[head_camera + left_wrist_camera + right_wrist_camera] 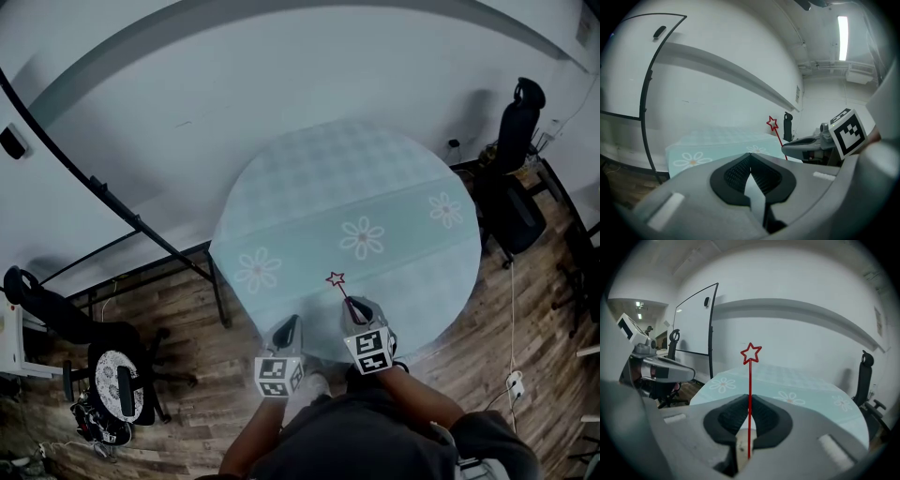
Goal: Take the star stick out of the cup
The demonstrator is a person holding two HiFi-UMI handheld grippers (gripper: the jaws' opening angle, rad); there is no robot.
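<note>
The right hand-held gripper (351, 304) is clamped on the star stick (339, 286). In the right gripper view the thin red shaft (750, 380) runs upright through the closed pads, and the outlined star stands clear above them. It is held over the near edge of the round worktop (375, 187), which is covered with a pale teal cloth printed with daisies.

The left hand-held gripper (289, 326) sits just beside it on the left. Its jaws are together, and I can make out nothing gripped between them. From its own view the stick (776, 132) rises to the right, over the other gripper's nose.

No cup shows on the worktop or clearly in any view, so I judge the lift-out done or nearly done, with the stick free in the air.

The next move probably calls for keeping the pinch firm on the slender shaft and carrying it forward and down, then laying it flat on the cloth before parting the jaws.
</note>
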